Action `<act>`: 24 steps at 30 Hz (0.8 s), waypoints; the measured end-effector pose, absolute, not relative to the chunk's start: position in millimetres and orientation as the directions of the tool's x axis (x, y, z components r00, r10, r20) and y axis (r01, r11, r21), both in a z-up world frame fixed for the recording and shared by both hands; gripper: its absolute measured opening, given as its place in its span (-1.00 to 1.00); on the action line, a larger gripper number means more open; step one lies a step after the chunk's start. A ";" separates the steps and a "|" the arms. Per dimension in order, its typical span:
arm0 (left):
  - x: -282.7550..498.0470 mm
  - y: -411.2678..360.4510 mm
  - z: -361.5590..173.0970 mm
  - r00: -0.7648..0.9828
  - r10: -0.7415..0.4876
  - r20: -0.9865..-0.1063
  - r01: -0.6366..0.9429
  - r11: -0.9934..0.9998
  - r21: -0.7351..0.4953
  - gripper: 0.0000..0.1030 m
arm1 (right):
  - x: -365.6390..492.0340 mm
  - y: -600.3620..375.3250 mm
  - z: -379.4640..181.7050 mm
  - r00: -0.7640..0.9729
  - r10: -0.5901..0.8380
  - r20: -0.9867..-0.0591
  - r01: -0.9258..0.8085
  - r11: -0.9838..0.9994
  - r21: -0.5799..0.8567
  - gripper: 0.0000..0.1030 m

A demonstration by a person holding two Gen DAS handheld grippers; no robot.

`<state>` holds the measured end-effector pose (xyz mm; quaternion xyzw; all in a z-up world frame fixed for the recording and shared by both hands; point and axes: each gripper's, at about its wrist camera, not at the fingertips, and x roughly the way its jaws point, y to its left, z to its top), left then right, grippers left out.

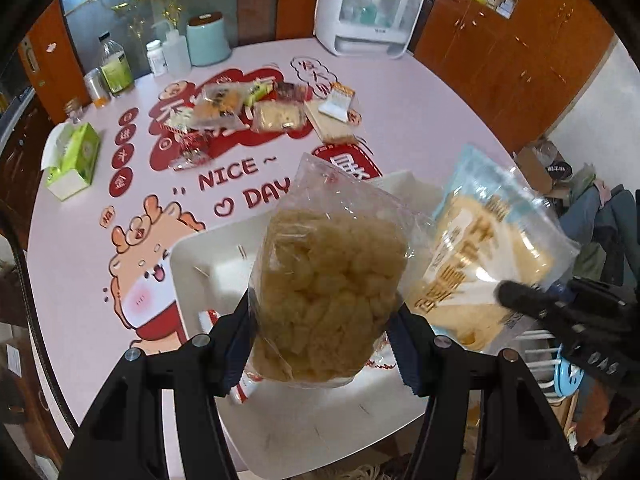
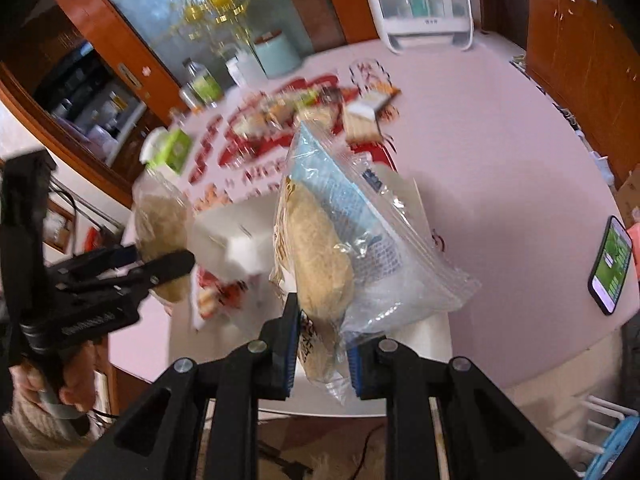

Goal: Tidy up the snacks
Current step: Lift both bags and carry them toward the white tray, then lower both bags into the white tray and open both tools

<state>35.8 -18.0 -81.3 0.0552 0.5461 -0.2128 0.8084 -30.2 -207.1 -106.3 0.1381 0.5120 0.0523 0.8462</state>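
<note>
Left hand-held gripper (image 1: 322,344) clenched on clear bag of puffed snacks (image 1: 324,292), bag held upright above white tray (image 1: 208,256). Right hand-held gripper (image 2: 322,354) clamped on blue-and-clear bread packet (image 2: 320,256), packet tilted, also over tray, just beside puffed bag. Tray sits at near edge of pink counter (image 1: 420,128). Farther back, mid-counter: loose pile of snack packets (image 1: 264,108). Green tissue box (image 1: 74,160) at left edge. Phone (image 2: 612,266) lies at right, screen lit.
</note>
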 end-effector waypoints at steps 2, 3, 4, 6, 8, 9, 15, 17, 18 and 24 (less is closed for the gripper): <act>37.9 -21.8 -86.3 0.303 -0.276 -0.912 0.409 0.902 -0.137 0.16 | -28.7 -202.6 -114.5 0.444 0.223 -0.868 0.048 0.961 0.272 -0.59; 38.7 -24.2 -88.7 0.297 -0.273 -0.915 0.411 0.901 -0.135 0.16 | -26.9 -201.6 -116.9 0.433 0.233 -0.871 0.045 0.959 0.278 -0.59; 38.8 -26.0 -90.8 0.292 -0.273 -0.917 0.413 0.900 -0.137 0.16 | -25.4 -200.6 -119.3 0.422 0.248 -0.872 0.041 0.956 0.292 -0.59; 41.1 -30.4 -95.0 0.277 -0.275 -0.921 0.418 0.897 -0.142 0.16 | -24.9 -199.1 -121.1 0.411 0.264 -0.873 0.027 0.953 0.302 -0.59; 42.3 -33.8 -97.7 0.267 -0.277 -0.923 0.424 0.894 -0.145 0.16 | -21.9 -197.2 -121.3 0.405 0.267 -0.874 0.014 0.955 0.298 -0.58; 42.7 -36.4 -98.8 0.263 -0.278 -0.924 0.428 0.892 -0.146 0.17 | -19.7 -197.1 -120.8 0.402 0.265 -0.876 0.008 0.956 0.292 -0.58; 46.4 -47.1 -98.7 0.272 -0.272 -0.923 0.444 0.887 -0.130 0.19 | 0.2 -195.8 -121.5 0.390 0.243 -0.888 -0.010 0.966 0.260 -0.53; 48.0 -49.4 -97.2 0.282 -0.268 -0.921 0.450 0.885 -0.120 0.22 | 6.5 -200.1 -121.8 0.400 0.253 -0.881 0.004 0.961 0.277 -0.48; 48.5 -50.2 -96.1 0.287 -0.268 -0.920 0.453 0.884 -0.116 0.28 | 10.0 -201.6 -121.9 0.403 0.247 -0.881 0.011 0.962 0.275 -0.36; 53.6 -45.6 -84.8 0.345 -0.260 -0.902 0.441 0.893 -0.089 0.61 | 22.6 -205.5 -116.5 0.435 0.219 -0.874 0.013 0.968 0.249 -0.18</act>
